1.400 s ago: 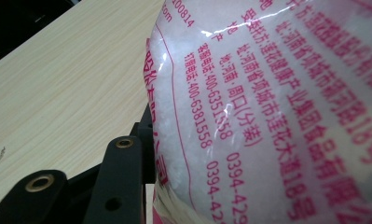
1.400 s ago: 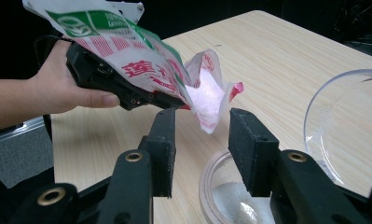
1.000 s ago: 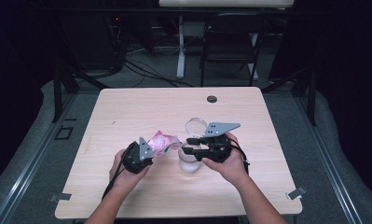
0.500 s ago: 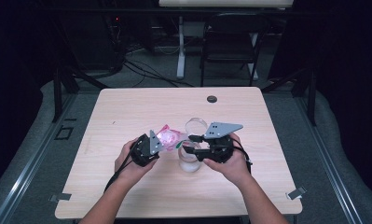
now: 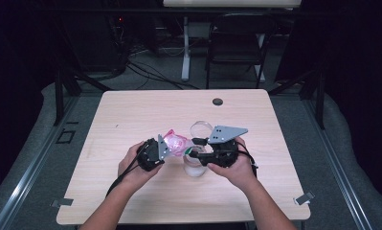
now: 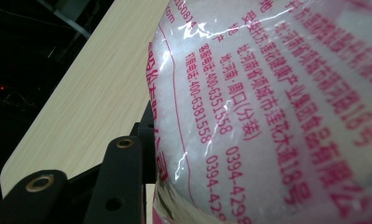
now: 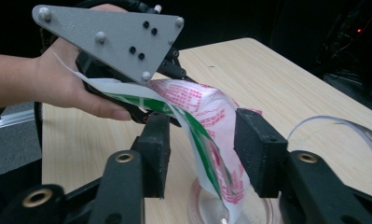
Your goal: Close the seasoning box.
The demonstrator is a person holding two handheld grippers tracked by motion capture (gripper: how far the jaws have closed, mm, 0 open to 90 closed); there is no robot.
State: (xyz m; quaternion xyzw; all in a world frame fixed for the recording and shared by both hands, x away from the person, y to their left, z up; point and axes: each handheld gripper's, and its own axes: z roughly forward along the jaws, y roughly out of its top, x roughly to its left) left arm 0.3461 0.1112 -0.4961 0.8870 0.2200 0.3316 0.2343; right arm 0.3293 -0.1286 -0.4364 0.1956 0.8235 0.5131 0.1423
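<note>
Now the left gripper has lifted and swung the pink-printed bag toward frame centre, tipping it over the clear glass cup on the table; its fingers clamp the bag's upper part. Meanwhile the right gripper has just been opening, so its fingers stand wide on either side of the bag's lower end without pressing it, as the right gripper view shows. Looks like the right side has let go so the bag's contents can pour into the cup, mouth hanging just above it.
</note>
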